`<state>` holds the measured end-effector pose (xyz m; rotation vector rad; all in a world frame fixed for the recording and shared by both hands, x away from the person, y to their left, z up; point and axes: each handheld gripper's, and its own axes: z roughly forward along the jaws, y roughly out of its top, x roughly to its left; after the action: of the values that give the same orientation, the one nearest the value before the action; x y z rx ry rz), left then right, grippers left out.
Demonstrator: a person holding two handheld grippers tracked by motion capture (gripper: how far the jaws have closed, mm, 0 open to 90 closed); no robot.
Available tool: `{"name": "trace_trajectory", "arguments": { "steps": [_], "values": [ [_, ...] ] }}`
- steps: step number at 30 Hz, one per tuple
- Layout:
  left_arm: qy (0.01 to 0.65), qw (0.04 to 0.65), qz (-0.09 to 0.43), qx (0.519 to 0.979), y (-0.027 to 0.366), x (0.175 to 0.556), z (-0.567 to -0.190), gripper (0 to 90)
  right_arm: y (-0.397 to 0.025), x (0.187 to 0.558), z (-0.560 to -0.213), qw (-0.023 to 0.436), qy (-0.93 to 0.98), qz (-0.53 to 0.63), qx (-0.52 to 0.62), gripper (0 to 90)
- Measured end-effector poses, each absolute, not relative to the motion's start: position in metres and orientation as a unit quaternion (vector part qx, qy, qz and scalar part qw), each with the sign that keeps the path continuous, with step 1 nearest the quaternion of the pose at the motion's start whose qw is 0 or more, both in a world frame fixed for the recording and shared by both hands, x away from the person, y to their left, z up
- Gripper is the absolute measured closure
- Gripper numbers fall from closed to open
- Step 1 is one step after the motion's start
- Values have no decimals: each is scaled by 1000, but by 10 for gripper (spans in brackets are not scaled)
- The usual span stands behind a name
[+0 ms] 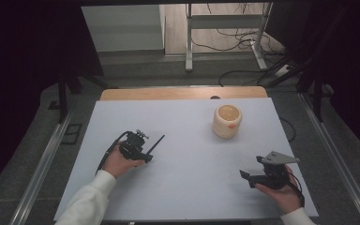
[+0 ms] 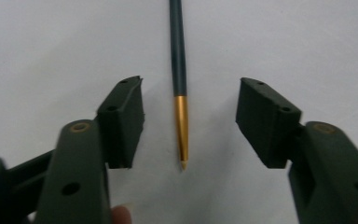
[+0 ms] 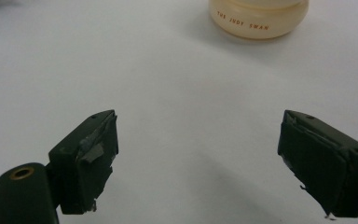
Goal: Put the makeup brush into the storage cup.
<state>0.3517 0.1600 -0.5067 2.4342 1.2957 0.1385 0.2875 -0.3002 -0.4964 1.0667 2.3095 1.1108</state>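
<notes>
Left hand-held gripper (image 1: 146,149) sits low on the left of the white bench (image 1: 187,187), jaws spread wide. A pen (image 2: 179,88), dark barrel with gold tip, lies flat on the bench between them, touching neither jaw, tip towards the camera. In the high view the pen (image 1: 156,144) angles up and right from the gripper. Cream cup (image 1: 227,121) stands right of centre, farther back. Right hand-held gripper (image 1: 246,176) hovers at the bench's right front, jaws wide apart, empty, pointing towards the cup (image 3: 258,18).
</notes>
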Motion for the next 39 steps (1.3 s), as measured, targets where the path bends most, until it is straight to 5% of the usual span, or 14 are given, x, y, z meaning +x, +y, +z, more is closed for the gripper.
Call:
{"name": "trace_trajectory", "arguments": {
  "steps": [26,39],
  "values": [
    [476,135,32,868,149,362,-508,819,-301,287,-496,182,818,395,377,131],
    [474,127,27,871,146,365,-507,842,-302,287,-494,179,815,400,379,132]
  ]
}}
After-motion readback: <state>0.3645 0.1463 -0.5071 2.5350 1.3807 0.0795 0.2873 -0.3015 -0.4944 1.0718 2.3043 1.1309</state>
